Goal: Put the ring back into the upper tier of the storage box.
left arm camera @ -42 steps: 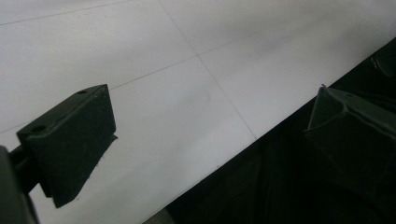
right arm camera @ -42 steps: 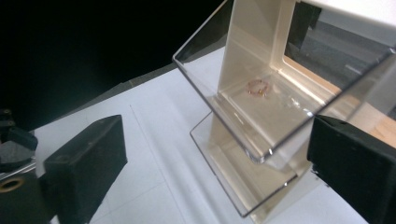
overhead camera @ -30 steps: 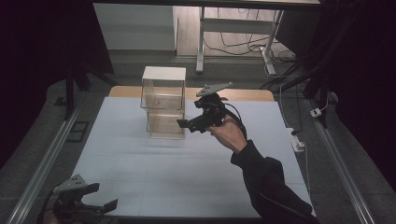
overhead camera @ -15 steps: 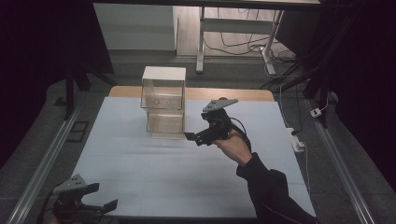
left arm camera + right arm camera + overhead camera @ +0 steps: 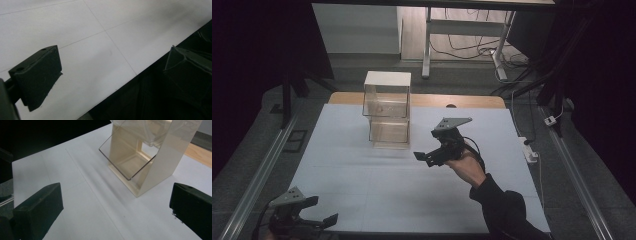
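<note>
While spread wide, right gripper (image 5: 424, 159) fingers grasp nothing | clear drawer box (image 5: 386, 109) near | left gripper (image 5: 324, 222) likewise released

The right gripper (image 5: 424, 156) has drawn back from the clear box (image 5: 386, 109).

right gripper (image 5: 424, 156) jaws apart, left gripper (image 5: 319, 220) jaws apart

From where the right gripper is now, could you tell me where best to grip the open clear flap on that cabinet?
Probably the flap's free lower edge, approached from the front: it tilts out from the cabinet, leaving room behind it for one jaw. The right gripper is open.
</note>
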`<state>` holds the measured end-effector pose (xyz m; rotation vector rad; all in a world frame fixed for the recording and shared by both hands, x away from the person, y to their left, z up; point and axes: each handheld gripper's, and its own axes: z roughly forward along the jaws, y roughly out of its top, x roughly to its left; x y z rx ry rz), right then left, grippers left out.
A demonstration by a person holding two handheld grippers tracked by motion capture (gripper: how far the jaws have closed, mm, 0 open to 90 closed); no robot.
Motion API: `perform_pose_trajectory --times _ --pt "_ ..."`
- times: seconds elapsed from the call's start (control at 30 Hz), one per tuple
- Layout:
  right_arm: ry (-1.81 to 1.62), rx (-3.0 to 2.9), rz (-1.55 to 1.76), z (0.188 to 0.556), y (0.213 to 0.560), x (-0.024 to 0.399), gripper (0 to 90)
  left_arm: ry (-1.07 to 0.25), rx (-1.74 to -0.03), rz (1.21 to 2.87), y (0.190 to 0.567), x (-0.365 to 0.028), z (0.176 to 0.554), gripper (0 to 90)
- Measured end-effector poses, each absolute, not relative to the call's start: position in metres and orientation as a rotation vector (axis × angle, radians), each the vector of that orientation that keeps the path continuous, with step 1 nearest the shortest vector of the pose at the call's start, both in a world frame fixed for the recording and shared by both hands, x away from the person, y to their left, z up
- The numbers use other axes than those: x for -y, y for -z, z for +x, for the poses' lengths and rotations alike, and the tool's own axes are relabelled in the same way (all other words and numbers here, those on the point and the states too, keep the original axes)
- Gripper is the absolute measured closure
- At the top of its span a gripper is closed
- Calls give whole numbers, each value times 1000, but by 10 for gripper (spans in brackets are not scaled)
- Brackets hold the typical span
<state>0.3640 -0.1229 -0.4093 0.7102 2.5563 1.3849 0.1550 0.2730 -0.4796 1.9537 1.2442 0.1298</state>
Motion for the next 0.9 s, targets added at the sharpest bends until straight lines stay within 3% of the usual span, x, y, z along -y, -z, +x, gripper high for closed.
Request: perform_pose_trajectory --times 0.9 --pt "-1362 -2579 713 323 419 150 0 -139 -1242 1958 479 -272 155 7"
